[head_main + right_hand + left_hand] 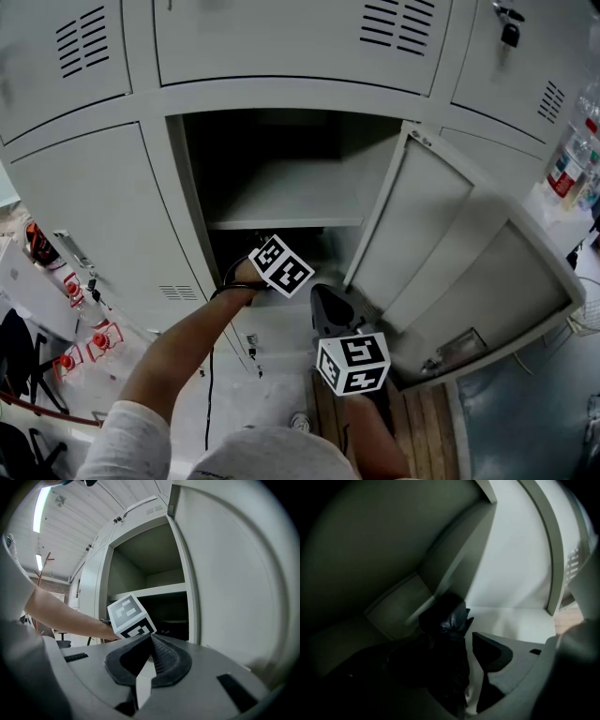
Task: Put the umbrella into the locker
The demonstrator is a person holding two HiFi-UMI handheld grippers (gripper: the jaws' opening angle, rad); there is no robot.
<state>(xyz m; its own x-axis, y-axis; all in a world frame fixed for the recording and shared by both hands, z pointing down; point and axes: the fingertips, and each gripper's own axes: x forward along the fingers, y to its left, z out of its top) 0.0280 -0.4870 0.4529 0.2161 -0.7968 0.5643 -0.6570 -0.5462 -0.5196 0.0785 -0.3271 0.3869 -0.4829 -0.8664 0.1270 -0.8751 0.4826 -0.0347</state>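
Step judged: release | folded black fabric umbrella (451, 620) laid in lower compartment of grey metal locker (183, 206) | left gripper (445, 653) spread wide around it, ungripped | right gripper (149, 641) closed, empty, outside | next: left gripper to be withdrawn without snagging.

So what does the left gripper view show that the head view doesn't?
Only the left gripper view: the black folded umbrella deep in the dark locker, between the open jaws of the left gripper, with a gap beside it. Only the head view: the open door, the shelf, neighbouring lockers, the right gripper and the person's arm. Both: the inside of the open locker.
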